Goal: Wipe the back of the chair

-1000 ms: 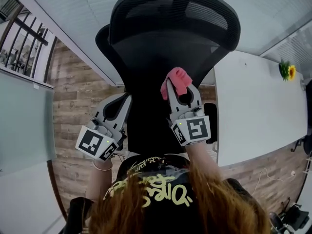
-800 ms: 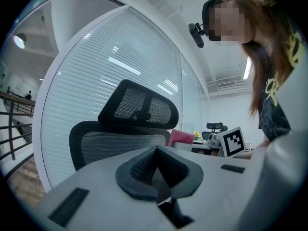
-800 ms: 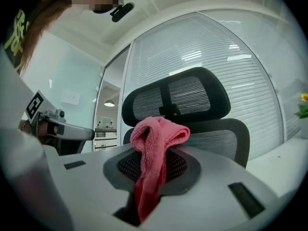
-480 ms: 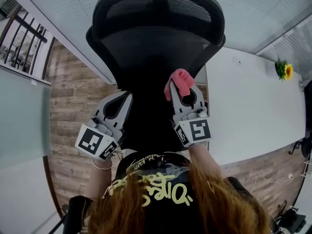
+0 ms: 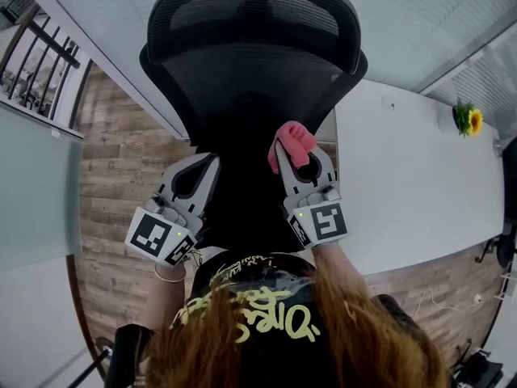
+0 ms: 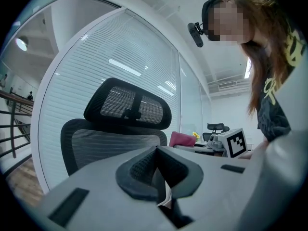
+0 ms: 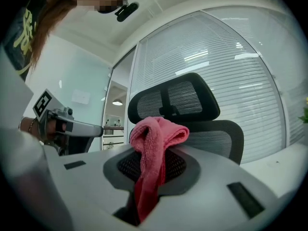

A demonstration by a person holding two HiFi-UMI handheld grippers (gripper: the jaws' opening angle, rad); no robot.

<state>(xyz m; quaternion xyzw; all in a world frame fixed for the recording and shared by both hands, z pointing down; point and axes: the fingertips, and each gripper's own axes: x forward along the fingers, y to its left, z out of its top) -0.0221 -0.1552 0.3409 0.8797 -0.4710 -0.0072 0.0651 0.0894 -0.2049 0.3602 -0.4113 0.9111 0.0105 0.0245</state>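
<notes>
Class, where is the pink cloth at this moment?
In the head view the pink terry cloth sits right of centre, pinched in the right claw, before the black mesh chair back.

Level: bright, even indoor light in all views.
Sources: light strips [image 6: 124, 67] mirrored on the blinds [image 7: 250, 81]; a round lamp [image 6: 20, 44] at far left.
Glare: worktop [image 5: 420, 176] washes near white.
Shadows: soft; chair [image 5: 250, 79] centre reads solid black from the head view.
Distortion: strong fisheye, dark corners in both gripper views.
Focus: cloth [image 7: 153, 143] sharp; close foreground soft.
</notes>
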